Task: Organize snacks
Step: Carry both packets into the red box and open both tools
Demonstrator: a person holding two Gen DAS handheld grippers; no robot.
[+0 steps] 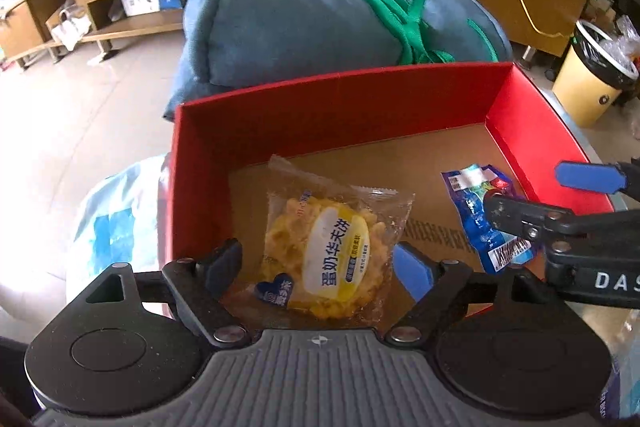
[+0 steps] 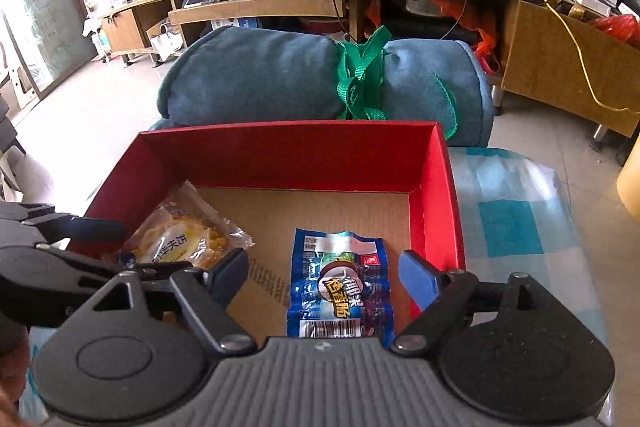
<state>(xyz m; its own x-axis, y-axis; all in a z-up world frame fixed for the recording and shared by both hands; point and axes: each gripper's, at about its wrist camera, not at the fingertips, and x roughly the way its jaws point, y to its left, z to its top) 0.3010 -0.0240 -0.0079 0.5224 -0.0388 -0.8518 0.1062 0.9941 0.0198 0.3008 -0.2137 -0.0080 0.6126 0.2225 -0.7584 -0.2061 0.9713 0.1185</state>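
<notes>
Both packets lie flat in the red box (image 2: 436, 195). Waffle packet (image 1: 332, 251) between the open left hand-held gripper (image 1: 320, 263); sausage packet (image 2: 340, 287), lengthwise, between the open right hand-held gripper (image 2: 326, 279), apparently released.

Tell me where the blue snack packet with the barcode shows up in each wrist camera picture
Left wrist view: the blue snack packet lies at right on the red box's cardboard floor, partly behind the right gripper.
Right wrist view: the same packet lies low in the centre, between the right gripper's open fingers.
Shared landmark: the yellow waffle packet, lying to its left in both views.
</notes>
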